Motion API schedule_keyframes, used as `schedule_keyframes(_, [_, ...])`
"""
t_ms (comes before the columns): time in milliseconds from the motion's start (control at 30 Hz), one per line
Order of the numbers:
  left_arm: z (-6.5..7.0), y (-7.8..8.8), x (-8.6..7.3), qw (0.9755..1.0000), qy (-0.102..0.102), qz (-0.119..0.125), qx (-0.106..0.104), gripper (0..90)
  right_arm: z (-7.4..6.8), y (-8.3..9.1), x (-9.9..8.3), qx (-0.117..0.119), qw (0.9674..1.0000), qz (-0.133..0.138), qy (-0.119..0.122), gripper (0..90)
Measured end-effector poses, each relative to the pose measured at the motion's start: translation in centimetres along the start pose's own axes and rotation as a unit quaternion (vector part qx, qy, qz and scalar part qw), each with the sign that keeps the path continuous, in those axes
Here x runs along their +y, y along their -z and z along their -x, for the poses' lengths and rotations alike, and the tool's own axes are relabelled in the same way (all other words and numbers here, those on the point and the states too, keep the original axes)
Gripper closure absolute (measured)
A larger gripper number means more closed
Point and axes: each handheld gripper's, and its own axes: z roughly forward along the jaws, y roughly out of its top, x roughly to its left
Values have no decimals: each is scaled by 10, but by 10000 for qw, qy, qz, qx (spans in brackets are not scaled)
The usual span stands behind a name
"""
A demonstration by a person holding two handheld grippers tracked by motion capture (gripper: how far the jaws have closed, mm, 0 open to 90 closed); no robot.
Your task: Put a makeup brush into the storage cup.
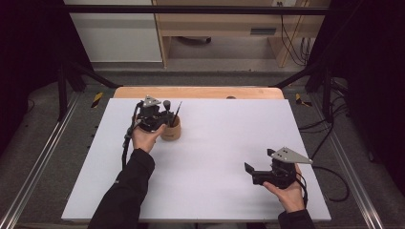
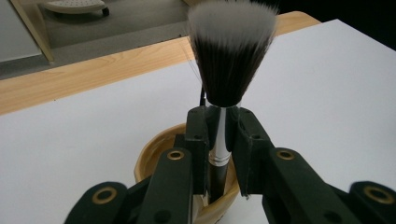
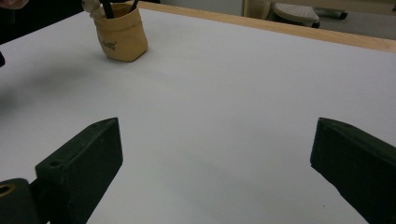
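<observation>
Left gripper (image 2: pixel 218 140) jaws clamped on the silver ferrule of a makeup brush (image 2: pixel 229 60), bristles up, white-tipped and dark below, handle going down into a tan pot (image 2: pixel 154 154) right under the jaws. In the high view that pot (image 1: pixel 172 131) sits far left on the white table sheet (image 1: pixel 215 157), just right of the left gripper (image 1: pixel 160 117), with another thin dark brush (image 1: pixel 177 112) sticking up from it. Right gripper (image 3: pixel 215 154) jaws spread wide, nothing between, held over bare sheet near right (image 1: pixel 253 169), well apart from the pot (image 3: pixel 120 33).
</observation>
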Motion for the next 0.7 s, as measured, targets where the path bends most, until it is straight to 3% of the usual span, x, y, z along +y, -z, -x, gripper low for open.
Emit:
schedule_keyframes(467, [2, -5, -8, 9998, -49, -211, -34, 764, -1, -1, 0, -2, 10000, -14, 10, 31])
schedule_keyframes(700, [3, -1, -10, 9999, -75, -110, -94, 730, -1, -1, 0, 7, 10000, -19, 3, 31])
